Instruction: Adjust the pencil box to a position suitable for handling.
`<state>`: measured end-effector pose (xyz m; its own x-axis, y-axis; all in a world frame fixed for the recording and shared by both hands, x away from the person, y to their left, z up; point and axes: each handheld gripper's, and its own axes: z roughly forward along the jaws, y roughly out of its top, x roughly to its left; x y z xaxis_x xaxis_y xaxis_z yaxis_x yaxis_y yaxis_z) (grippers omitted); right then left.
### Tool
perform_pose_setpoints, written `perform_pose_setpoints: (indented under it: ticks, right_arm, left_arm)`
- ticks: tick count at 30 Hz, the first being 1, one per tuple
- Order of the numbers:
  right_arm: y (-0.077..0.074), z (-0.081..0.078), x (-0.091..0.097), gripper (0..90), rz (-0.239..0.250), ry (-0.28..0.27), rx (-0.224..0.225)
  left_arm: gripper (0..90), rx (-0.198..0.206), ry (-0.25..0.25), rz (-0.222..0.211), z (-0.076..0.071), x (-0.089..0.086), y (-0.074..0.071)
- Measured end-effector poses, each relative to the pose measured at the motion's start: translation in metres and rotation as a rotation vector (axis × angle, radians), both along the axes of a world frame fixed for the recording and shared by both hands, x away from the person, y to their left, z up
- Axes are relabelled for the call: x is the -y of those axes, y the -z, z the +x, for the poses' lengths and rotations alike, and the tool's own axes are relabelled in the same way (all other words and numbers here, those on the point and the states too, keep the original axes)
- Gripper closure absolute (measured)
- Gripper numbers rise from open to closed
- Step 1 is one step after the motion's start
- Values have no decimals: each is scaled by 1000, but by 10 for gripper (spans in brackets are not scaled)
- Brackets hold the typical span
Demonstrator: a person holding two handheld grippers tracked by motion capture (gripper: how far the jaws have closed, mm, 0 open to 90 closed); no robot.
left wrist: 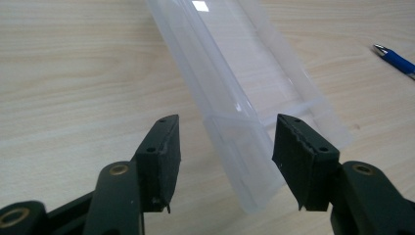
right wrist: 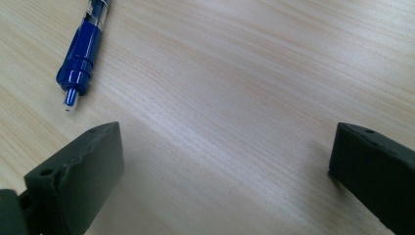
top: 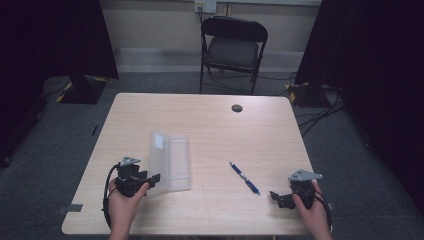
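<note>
Left claw [left wrist: 225,156], jaws spread wide and holding nothing, straddles the near end of the clear plastic case [left wrist: 235,112]; neither jaw touches the plastic. In the high view the left claw [top: 154,179] sits just beside the case [top: 171,161], at its near left corner. The case lies open on the counter [top: 210,125], its lid standing up along the left edge and the shallow tray lying flat to the right.

Right claw [right wrist: 225,171], likewise wide and holding nothing, hovers low over bare wood. The blue pen [right wrist: 80,58] lies just beyond its left jaw, button end toward the camera. In the high view the right claw [top: 276,196] is near the pen [top: 244,177], which rests diagonally between the case and that claw, apart from both.

Judged step: approach, with 2 things to secure, the case by the left claw and the pen by the right. To do it well, the left claw should advance until the upright lid wall lies squarely between the pads, then close gently, since thin clear plastic may flex or slide. The right claw should swing toward the pen barrel, align its jaws across the barrel and not along it, and descend close to the counter before closing.
</note>
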<state>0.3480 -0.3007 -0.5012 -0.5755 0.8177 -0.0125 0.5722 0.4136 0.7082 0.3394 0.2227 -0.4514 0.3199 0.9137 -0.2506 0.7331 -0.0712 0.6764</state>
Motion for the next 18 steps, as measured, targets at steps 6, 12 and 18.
perform_pose_setpoints:
  ticks: [6, 12, 18]
  right_arm:
    - [0, 0, 0, 0, 1, 1, -2]
    - [0, 0, 0, 0, 0, 0, 0]
    - [0, 0, 0, 0, 1, 1, -2]
  left_arm:
    - [383, -10, -1, -1, -2, 8, 6]
    - [573, -9, 6, 12, 0, 3, 5]
    - [659, -28, 38, 6, 3, 2, 4]
